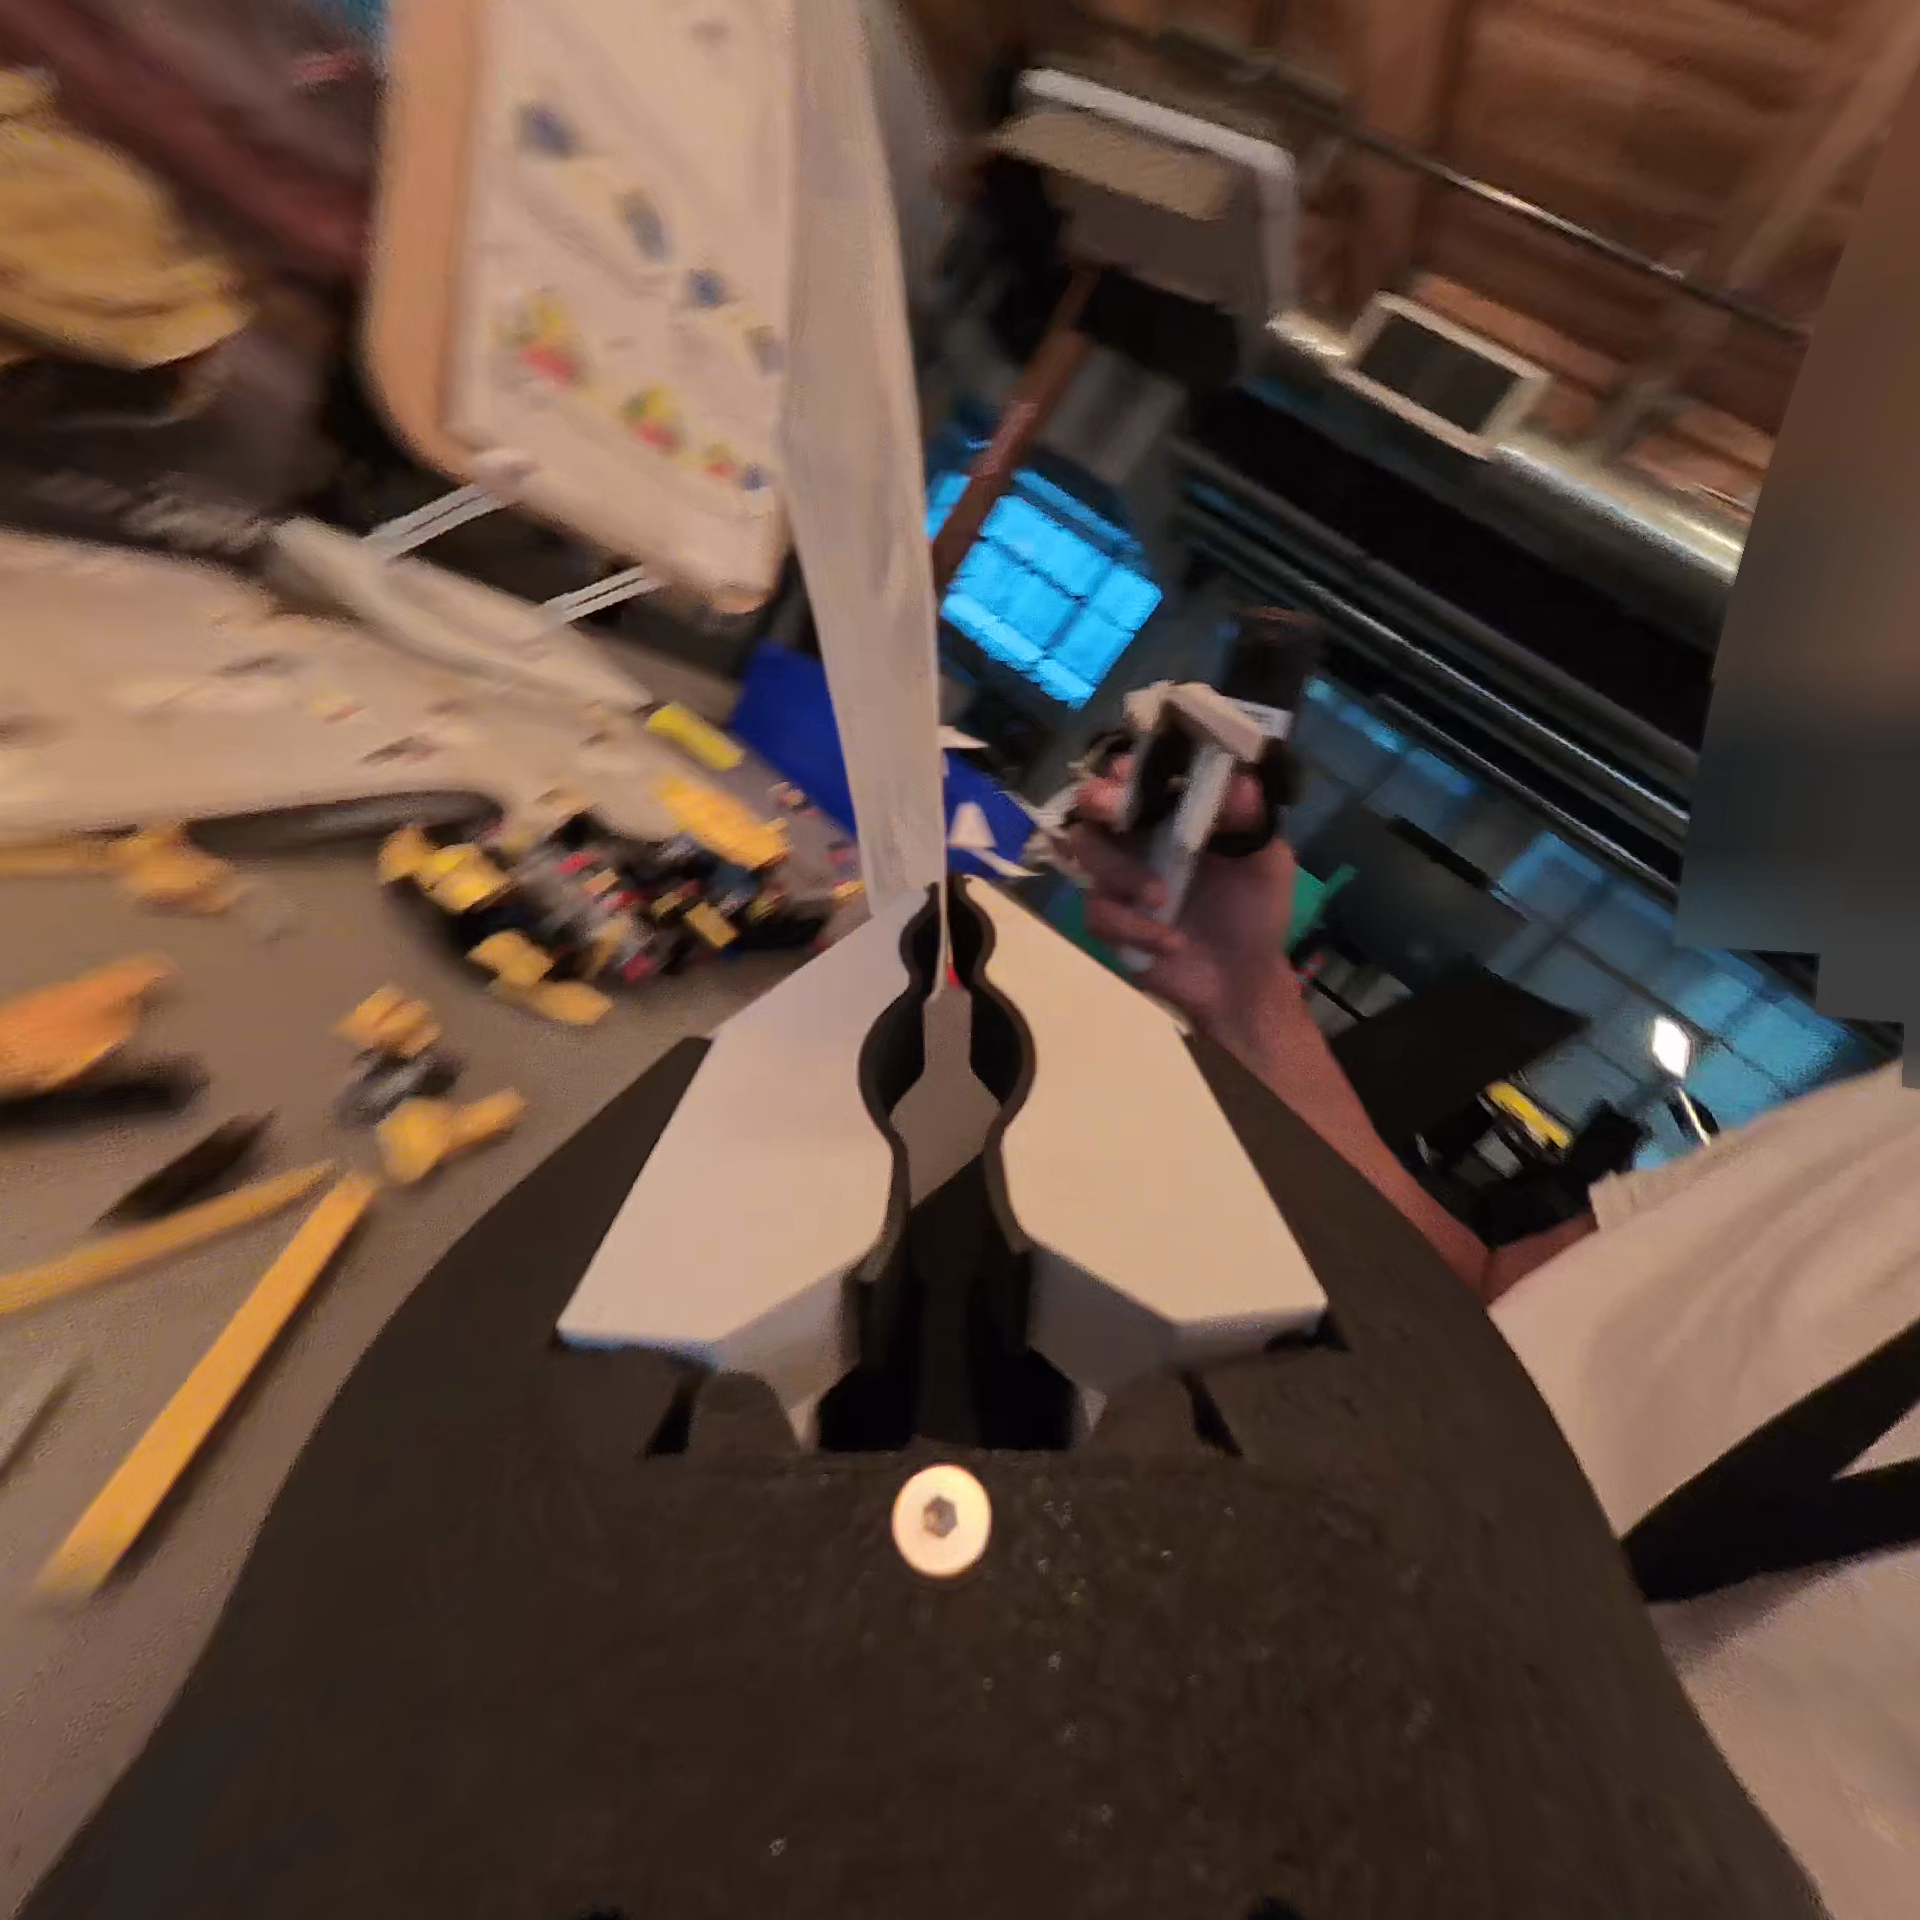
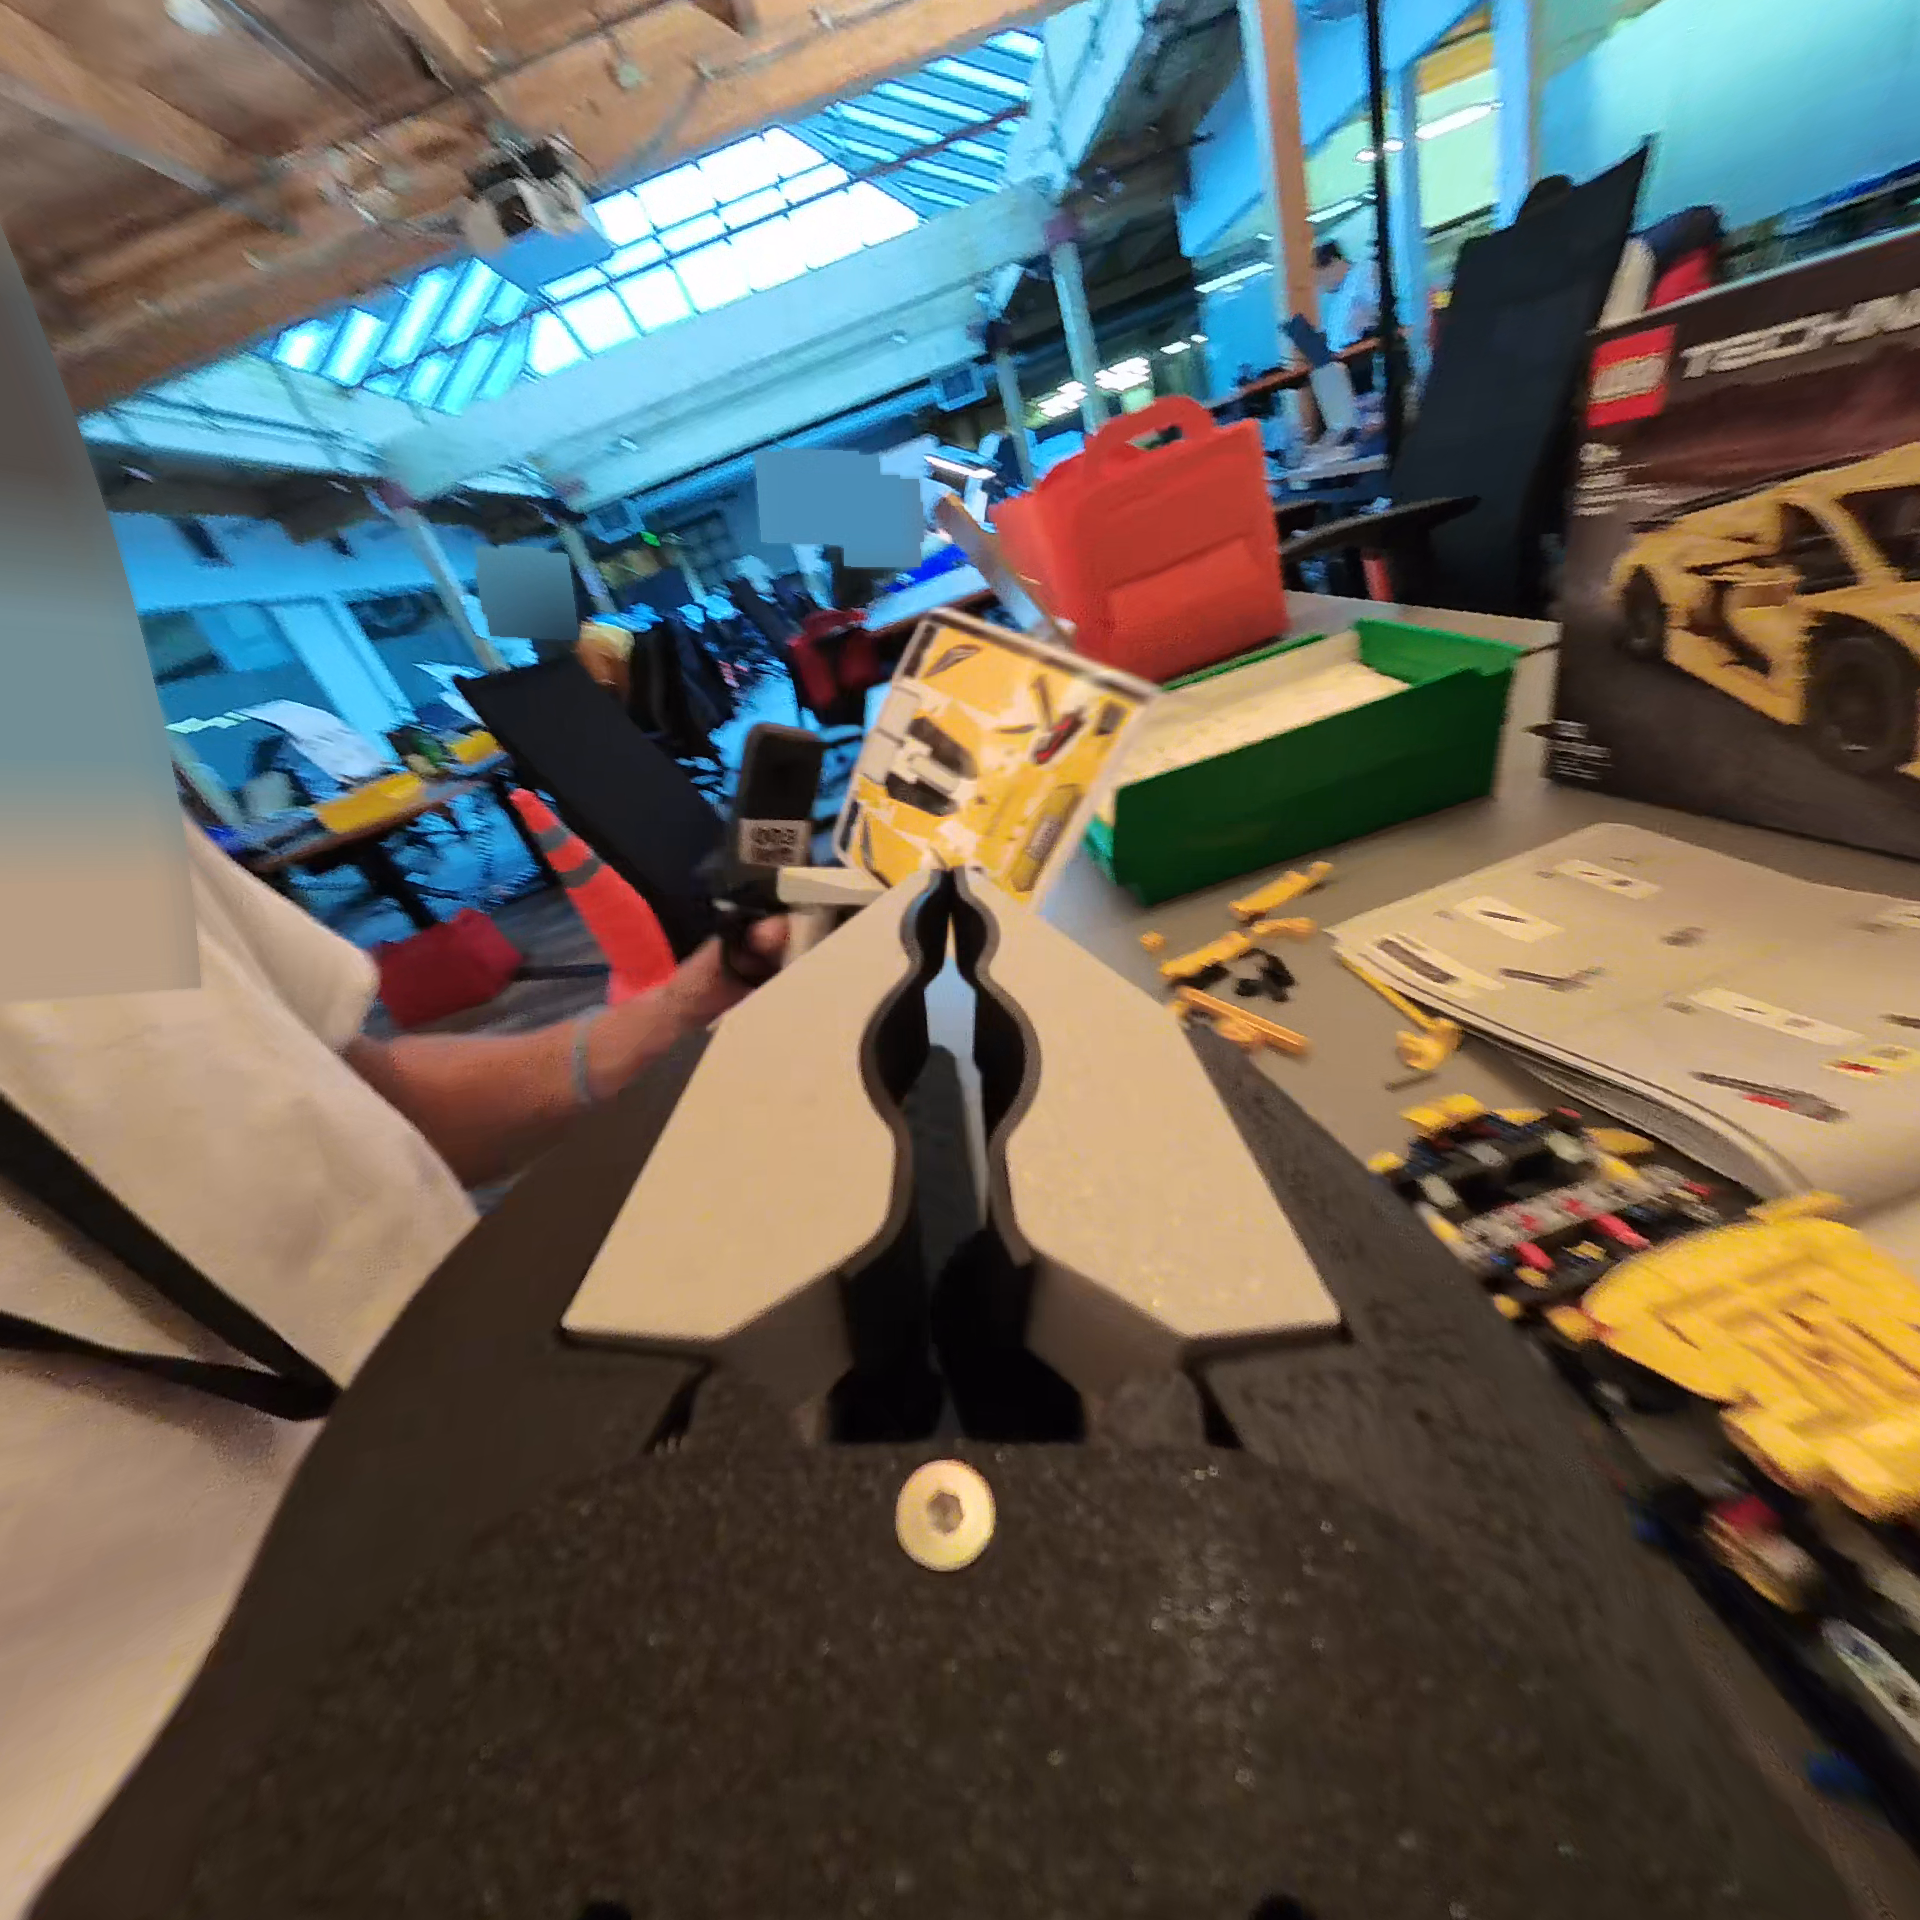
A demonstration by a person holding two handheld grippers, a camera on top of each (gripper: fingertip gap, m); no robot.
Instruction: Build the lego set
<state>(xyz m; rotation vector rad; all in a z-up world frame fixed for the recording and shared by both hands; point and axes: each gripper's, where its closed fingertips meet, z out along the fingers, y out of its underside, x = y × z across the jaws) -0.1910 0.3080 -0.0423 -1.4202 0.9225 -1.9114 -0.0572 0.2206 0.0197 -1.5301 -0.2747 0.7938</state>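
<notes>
A: What is the left gripper (image 1: 948, 914) doing?

B: Its tips are pinched on the lower edge of a sticker sheet (image 1: 857, 520), which stands up edge-on in the left wrist view. From the right wrist view the same sheet (image 2: 987, 769) shows its yellow printed face, held up off the table beyond the near edge.

A: And the right gripper (image 2: 948, 914)?

B: Pressed together, tips nearly touching. I see nothing between them.

A: How will that sheet handle?

B: My guess: very light, thin and floppy, easy to crease. A grip at the margin, as now, looks right; the printed decals should stay clear of the pads. Peeling 1 decal would call for a fine pinch at its corner.

A: Where is the model itself?

B: The half-built car (image 2: 1538, 1195), yellow and black, lies on the grey table (image 2: 1351, 665), near the open instruction booklet (image 2: 1662, 997). It probably holds together under gentle handling but could shed parts if squeezed.

A: What else is about?

B: Loose yellow pieces (image 2: 1247, 956) lie scattered between booklet and green bin (image 2: 1299, 769). An orange bag (image 2: 1143, 540) stands behind the bin, and the set's box (image 2: 1745, 582) stands at the far right.

A: Anything in the way?

B: The raised sheet hangs between the 2 grippers and hides part of the table, and those loose pieces could be swept off.
</notes>
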